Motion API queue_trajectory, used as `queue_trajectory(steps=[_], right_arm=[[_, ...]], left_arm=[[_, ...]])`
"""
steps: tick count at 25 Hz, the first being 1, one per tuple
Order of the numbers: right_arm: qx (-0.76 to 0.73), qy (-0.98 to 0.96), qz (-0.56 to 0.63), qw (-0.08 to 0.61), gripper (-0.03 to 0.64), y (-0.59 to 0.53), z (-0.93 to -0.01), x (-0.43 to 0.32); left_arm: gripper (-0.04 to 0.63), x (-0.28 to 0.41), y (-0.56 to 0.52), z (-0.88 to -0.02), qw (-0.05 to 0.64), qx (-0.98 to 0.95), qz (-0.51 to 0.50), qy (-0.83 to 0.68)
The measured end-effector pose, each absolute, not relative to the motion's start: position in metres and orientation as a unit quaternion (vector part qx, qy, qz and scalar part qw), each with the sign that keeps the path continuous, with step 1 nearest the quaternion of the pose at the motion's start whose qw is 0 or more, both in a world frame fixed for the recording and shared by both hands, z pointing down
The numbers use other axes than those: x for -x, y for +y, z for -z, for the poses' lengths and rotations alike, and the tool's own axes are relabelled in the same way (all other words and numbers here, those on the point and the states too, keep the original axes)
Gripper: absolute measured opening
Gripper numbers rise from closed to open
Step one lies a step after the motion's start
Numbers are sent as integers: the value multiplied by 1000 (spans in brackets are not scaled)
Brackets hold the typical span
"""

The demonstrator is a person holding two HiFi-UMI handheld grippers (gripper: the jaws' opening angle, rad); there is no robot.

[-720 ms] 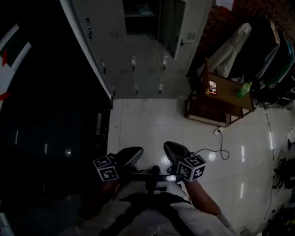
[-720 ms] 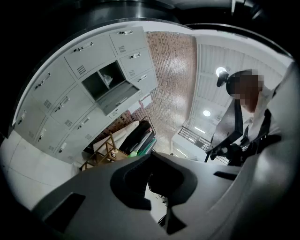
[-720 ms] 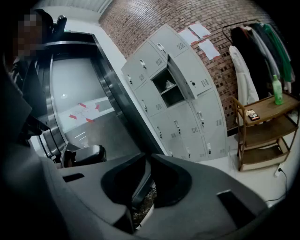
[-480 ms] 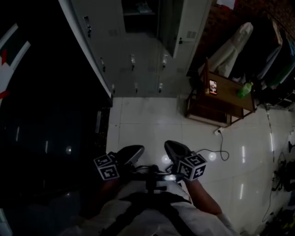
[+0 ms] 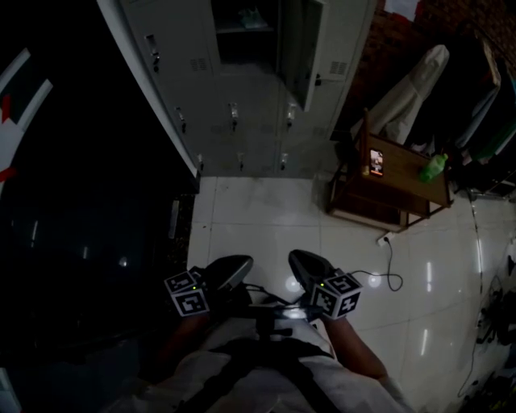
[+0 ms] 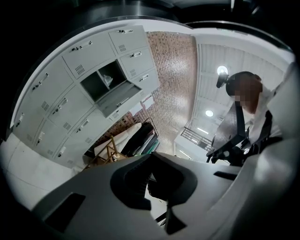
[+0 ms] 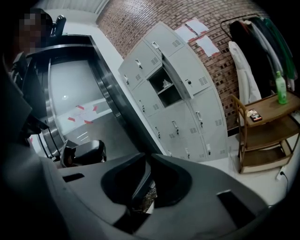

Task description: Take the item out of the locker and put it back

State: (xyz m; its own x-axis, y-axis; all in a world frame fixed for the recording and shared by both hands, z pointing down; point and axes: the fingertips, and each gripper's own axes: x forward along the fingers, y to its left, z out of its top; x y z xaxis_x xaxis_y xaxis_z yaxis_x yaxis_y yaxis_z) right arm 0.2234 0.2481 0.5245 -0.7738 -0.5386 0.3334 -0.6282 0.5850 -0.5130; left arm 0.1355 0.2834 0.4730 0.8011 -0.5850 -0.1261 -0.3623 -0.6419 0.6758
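A bank of grey lockers point(image 5: 242, 113) stands ahead across the white tiled floor. One upper locker point(image 5: 246, 28) is open, its door point(image 5: 300, 48) swung to the right, and a small pale item point(image 5: 251, 16) lies on its shelf. The same item point(image 7: 166, 83) shows in the right gripper view, and the open locker point(image 6: 105, 82) in the left gripper view. My left gripper point(image 5: 234, 270) and right gripper point(image 5: 305, 264) are held side by side close to my body, far from the lockers. Both are shut with nothing between the jaws: left gripper point(image 6: 150, 157), right gripper point(image 7: 149, 158).
A wooden shelf cart point(image 5: 395, 189) stands right of the lockers with a green bottle point(image 5: 433, 167) and a small object point(image 5: 376, 161) on top. A white coat point(image 5: 407, 93) and dark clothes hang behind it. A cable point(image 5: 385, 258) runs over the floor. A dark metal wall point(image 5: 81, 202) fills the left.
The head view has tipped slightly, so the lockers and cart sit a little lower in the picture. Both grippers stay where they were by my body.
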Motion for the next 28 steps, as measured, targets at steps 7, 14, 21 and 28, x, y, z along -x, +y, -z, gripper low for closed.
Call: queue_trajectory(steps=[7,14,21,28], right_arm=[[-335,-890,-303,70,35,181,-526,-189],[-384,-871,-299,57,35,47,-523,-143],[-395,-871,-284,60,36,-93,-487,-61],[-409,-868,-277,48,37,-186,-465,-14]], left_arm=[[-2,-94,214,-477,328,-888,179,-268],[-2,-36,72,-474,332,-898,177,-228],[-2,32,-63,-434,328,-910,156,-198],[-2,77,-154,-407,311,-918,155,-192]])
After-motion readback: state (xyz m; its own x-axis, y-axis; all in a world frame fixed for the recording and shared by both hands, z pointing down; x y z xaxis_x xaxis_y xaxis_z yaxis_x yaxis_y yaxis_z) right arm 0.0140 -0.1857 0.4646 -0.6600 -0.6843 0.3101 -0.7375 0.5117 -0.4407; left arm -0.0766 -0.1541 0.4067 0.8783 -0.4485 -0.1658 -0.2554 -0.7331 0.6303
